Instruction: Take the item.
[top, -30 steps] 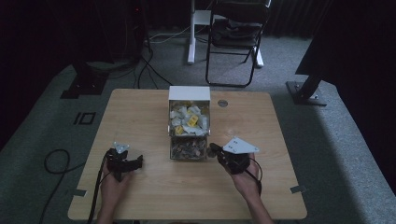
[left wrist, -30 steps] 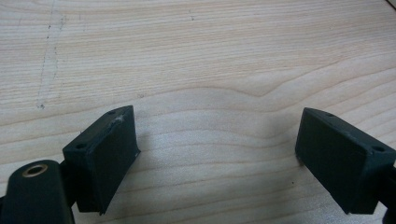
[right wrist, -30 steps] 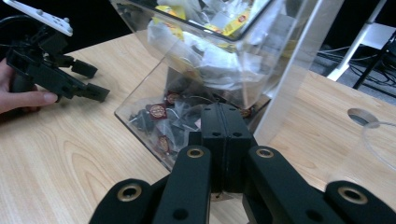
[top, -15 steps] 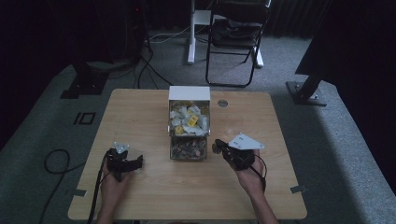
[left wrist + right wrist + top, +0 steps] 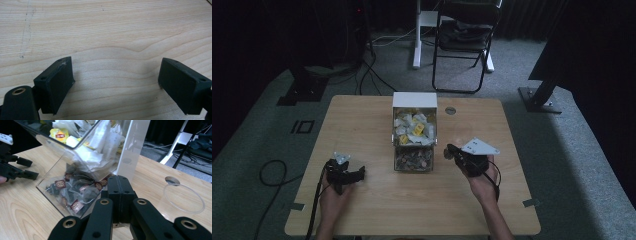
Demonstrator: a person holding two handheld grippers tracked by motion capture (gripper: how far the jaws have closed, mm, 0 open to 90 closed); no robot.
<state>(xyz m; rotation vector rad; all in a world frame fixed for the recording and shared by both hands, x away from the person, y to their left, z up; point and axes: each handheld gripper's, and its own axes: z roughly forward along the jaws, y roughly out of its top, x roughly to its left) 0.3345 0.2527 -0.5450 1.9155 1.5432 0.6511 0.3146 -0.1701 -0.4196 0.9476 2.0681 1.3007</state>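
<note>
Left claw rests low over bare bench, jaws spread wide with nothing between them, parked out of the way. Between the two claws stands the clear tea-bag box, stocked in two tiers. Right claw, jaws pressed together and empty, points at the box's lower opening, likely ready to reach for a tea bag.
</note>
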